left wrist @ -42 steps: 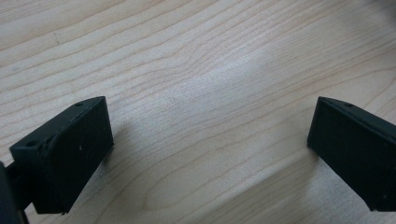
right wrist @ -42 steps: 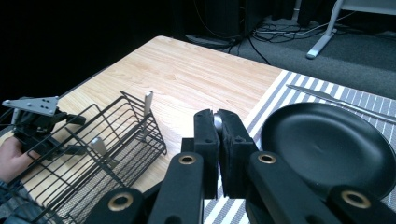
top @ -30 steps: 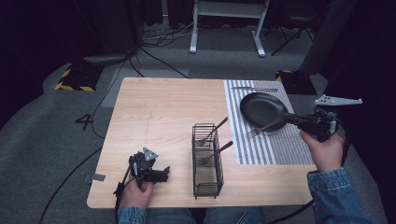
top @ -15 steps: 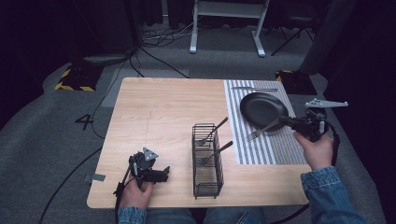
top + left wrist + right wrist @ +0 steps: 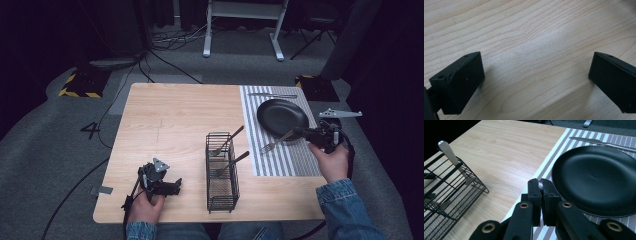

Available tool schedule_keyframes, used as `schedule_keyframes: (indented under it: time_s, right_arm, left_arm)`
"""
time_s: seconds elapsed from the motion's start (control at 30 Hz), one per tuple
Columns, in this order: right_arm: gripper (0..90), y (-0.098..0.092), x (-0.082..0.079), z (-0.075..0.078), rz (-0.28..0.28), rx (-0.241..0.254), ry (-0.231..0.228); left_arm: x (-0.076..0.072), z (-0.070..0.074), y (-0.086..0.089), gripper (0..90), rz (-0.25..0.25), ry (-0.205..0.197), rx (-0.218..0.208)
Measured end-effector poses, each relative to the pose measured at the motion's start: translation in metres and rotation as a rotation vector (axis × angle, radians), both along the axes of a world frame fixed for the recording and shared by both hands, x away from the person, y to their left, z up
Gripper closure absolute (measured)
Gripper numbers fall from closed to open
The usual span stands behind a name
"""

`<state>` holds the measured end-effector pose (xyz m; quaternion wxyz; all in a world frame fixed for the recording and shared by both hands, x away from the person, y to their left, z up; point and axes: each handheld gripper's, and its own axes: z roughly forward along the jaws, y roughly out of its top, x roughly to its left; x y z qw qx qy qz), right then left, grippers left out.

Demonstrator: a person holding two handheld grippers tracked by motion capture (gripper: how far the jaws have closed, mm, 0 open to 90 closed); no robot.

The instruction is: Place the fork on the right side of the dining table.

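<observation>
A fork (image 5: pixel 276 143) is clamped by its handle in the R gripper (image 5: pixel 306 133), tines over the striped mat (image 5: pixel 285 162) beside the plate (image 5: pixel 281 118). L gripper (image 5: pixel 170 187) is rested on the table (image 5: pixel 170 115), jaws wide apart, nothing held.

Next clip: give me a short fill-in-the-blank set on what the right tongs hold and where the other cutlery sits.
1. The right tongs are shut on the handle of a ____, whose tines lie over the striped placemat.
2. Next to it on the placemat sits a black ____.
3. Two forks stand in the wire ____ near the middle of the table.
4. The left tongs are ____, with bare wood between them.

Missing words: fork; plate; basket; open
</observation>
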<state>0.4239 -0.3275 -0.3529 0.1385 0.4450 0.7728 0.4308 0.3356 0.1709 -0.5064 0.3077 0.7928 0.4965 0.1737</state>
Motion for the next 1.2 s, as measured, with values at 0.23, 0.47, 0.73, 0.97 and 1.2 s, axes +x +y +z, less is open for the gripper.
schedule_keyframes:
  time_s: [0.23,0.47,0.73,0.97,1.2]
  right_arm:
    - [86.6,0.003,0.001,-0.004,0.001,0.000,0.011]
    - [86.6,0.000,0.003,-0.005,-0.012,0.012,0.025]
    - [85.8,-0.004,0.010,-0.005,-0.032,0.024,0.057]
    - [81.5,-0.012,0.018,-0.008,-0.077,0.017,0.103]
    - [75.2,-0.027,0.020,-0.017,-0.116,0.050,0.142]
  left_arm:
    - [0.000,0.000,0.000,0.2,0.000,0.000,0.000]
    - [0.000,0.000,0.000,0.2,-0.001,0.002,0.001]
    - [0.000,0.000,0.000,0.2,0.000,0.000,0.000]
    - [0.000,0.000,0.000,0.2,-0.001,0.002,0.001]
    - [0.000,0.000,0.000,0.2,-0.002,0.002,0.001]
